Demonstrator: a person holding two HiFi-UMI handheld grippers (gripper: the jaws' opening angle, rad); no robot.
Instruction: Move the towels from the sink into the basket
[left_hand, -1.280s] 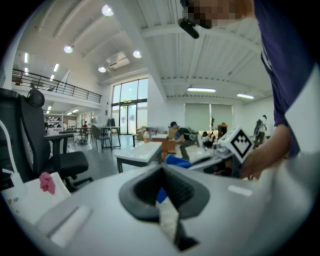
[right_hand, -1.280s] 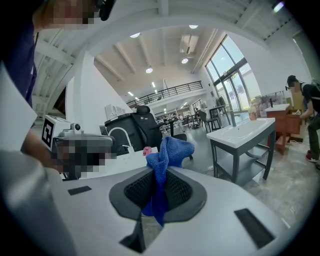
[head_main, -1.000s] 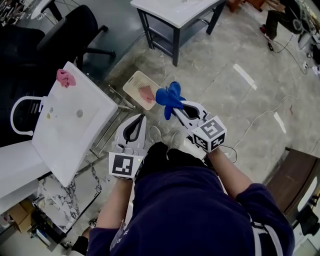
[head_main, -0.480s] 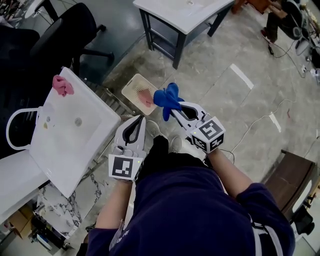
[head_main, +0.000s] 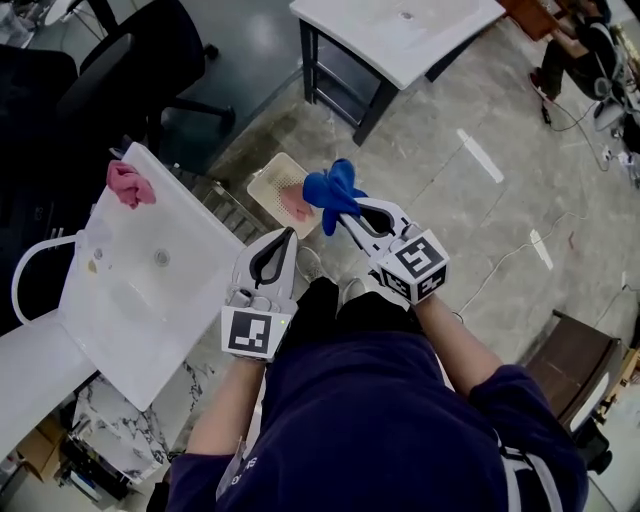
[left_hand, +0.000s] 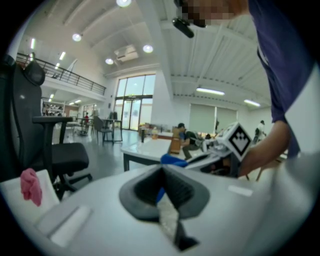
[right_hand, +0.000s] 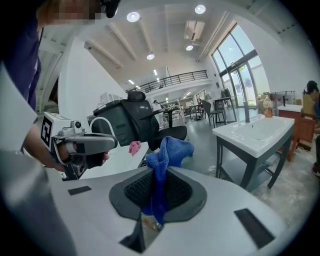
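Towel transfer: the blue towel (head_main: 333, 190), pinched in the right gripper (head_main: 345, 215) jaws, has edged nearer the basket (head_main: 262, 175) rim, so release looks close. The left gripper (head_main: 290, 236) jaws are shut and empty. A pink towel (head_main: 130, 185) waits well apart from the basket, on the sink (head_main: 150, 300).

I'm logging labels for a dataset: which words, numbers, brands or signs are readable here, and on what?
No readable text anywhere.
The left cube, on the left claw: square marker pattern only, no letters.
The right cube, on the right claw: the same.
The blue towel, sink, basket: no print visible.
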